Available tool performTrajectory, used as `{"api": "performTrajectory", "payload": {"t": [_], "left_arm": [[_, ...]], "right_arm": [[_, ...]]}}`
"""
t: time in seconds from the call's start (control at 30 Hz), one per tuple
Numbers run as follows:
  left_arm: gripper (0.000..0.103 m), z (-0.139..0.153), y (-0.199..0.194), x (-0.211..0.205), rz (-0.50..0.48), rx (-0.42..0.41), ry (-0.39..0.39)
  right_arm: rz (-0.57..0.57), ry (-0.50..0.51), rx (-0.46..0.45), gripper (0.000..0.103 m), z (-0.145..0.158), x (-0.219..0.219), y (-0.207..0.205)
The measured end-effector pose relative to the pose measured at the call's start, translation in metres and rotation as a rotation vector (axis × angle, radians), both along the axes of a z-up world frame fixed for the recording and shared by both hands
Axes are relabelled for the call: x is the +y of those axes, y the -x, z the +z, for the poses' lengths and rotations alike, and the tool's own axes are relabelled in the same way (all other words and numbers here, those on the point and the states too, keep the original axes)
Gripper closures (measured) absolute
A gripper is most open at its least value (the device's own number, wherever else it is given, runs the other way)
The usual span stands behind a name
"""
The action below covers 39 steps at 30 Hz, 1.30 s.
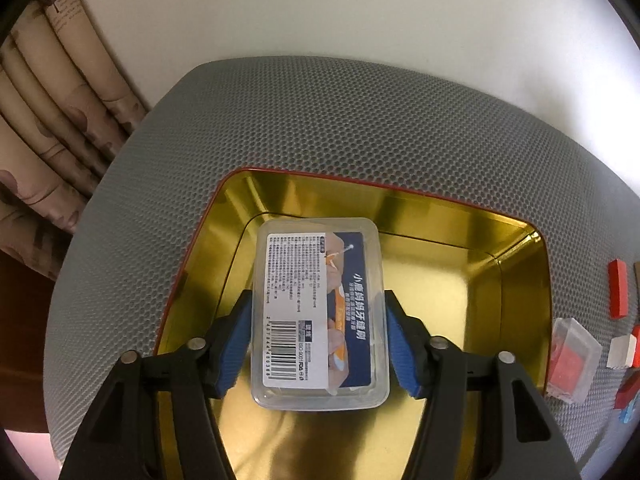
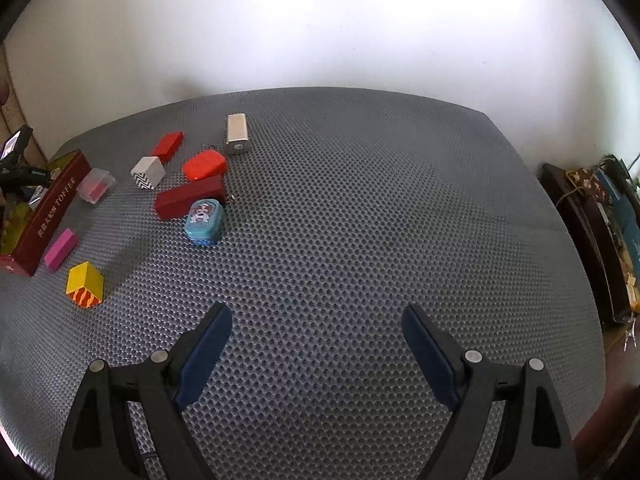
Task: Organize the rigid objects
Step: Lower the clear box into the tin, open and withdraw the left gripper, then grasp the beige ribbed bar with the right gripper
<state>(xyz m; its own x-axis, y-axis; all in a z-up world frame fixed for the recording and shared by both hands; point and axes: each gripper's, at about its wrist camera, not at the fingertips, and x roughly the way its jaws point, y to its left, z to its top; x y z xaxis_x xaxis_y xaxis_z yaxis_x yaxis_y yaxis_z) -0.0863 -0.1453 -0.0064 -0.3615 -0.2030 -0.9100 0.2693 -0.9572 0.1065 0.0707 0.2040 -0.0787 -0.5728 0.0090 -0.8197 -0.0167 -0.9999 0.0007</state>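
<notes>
Your left gripper [image 1: 318, 340] had its blue pads pressed against both long sides of a clear plastic box [image 1: 320, 312] with a barcode label, holding it at the centre of the left wrist view, over the gold interior of an open tin [image 1: 520, 280] with a red rim. Whether the box touched the tin's floor could not be told. The tin sat on the grey honeycomb mat [image 1: 320, 120].

Your right gripper [image 2: 318, 344] had its jaws spread wide with nothing between them, low in the right wrist view, over bare mat [image 2: 360, 200]. In the upper left of that frame lay the loose pieces: a blue oval tin [image 2: 204, 222], a long red block [image 2: 190, 196] just above it, a rounded red case [image 2: 205, 165], a zigzag-patterned white block [image 2: 148, 173], a beige block [image 2: 238, 134], a small clear case [image 2: 95, 186], a pink block [image 2: 61, 249] and a yellow block [image 2: 85, 285]. The tin's dark red side [image 2: 48, 216], marked TOFFEE, stood at the left edge.
</notes>
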Motion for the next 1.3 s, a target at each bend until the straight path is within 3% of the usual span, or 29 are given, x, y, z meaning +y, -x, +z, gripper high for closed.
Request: {"api": "performTrajectory", "payload": {"t": [0.07, 0.17, 0.23, 0.37, 0.43, 0.47, 0.53, 0.57, 0.73, 0.87, 1.03, 1.1, 1.17, 1.2, 1.23, 1.27, 1.3], "left_arm": [[0.012, 0.003, -0.001, 0.009, 0.0, 0.048, 0.026], [0.008, 0.022, -0.017, 0.015, 0.003, 0.098, 0.014], [0.008, 0.038, -0.033, 0.019, 0.0, 0.124, 0.0], [0.007, 0.078, -0.088, 0.012, 0.004, 0.269, 0.003], [0.005, 0.102, -0.13, 0.003, 0.012, 0.366, 0.014], [0.004, 0.108, -0.146, -0.002, 0.014, 0.406, 0.005], [0.003, 0.113, -0.178, -0.012, -0.004, 0.482, -0.034], [0.002, 0.117, -0.196, -0.011, -0.014, 0.51, -0.043], [0.002, 0.111, -0.262, -0.013, -0.003, 0.59, -0.133], [0.003, 0.099, -0.278, -0.004, 0.028, 0.602, -0.181], [0.003, 0.086, -0.286, -0.015, 0.035, 0.582, -0.225], [0.003, 0.083, -0.289, -0.02, 0.04, 0.579, -0.269], [0.003, 0.08, -0.29, -0.025, 0.026, 0.566, -0.295], [0.003, 0.079, -0.29, -0.025, 0.019, 0.56, -0.297], [0.003, 0.077, -0.288, -0.024, 0.011, 0.555, -0.299], [0.003, 0.076, -0.287, -0.024, 0.002, 0.55, -0.304], [0.003, 0.074, -0.285, -0.024, 0.0, 0.546, -0.312]], "right_arm": [[0.018, 0.01, 0.011, 0.014, 0.002, -0.002, 0.001], [0.064, 0.056, 0.012, 0.014, 0.01, -0.006, 0.006], [0.107, 0.093, 0.017, 0.014, 0.03, -0.008, 0.012], [0.152, 0.14, 0.298, 0.014, 0.126, 0.002, 0.008], [0.136, 0.113, 0.423, 0.005, 0.142, 0.003, 0.012], [0.13, 0.104, 0.42, 0.0, 0.134, -0.001, 0.024], [0.144, 0.025, 0.142, 0.0, 0.099, -0.016, 0.076], [0.148, 0.026, 0.092, 0.0, 0.086, -0.022, 0.093], [0.193, 0.002, 0.011, 0.001, 0.045, -0.062, 0.172], [0.182, 0.044, -0.108, 0.001, 0.019, -0.08, 0.232], [0.186, -0.008, -0.199, 0.004, 0.001, -0.095, 0.265], [0.187, -0.004, -0.226, 0.012, -0.005, -0.097, 0.27], [0.194, 0.024, -0.249, 0.039, -0.01, -0.096, 0.273], [0.193, 0.031, -0.268, 0.045, -0.014, -0.096, 0.275], [0.191, 0.02, -0.28, 0.059, -0.017, -0.096, 0.275], [0.194, 0.01, -0.295, 0.065, -0.021, -0.096, 0.275], [0.201, 0.008, -0.28, 0.065, -0.02, -0.095, 0.274]]}}
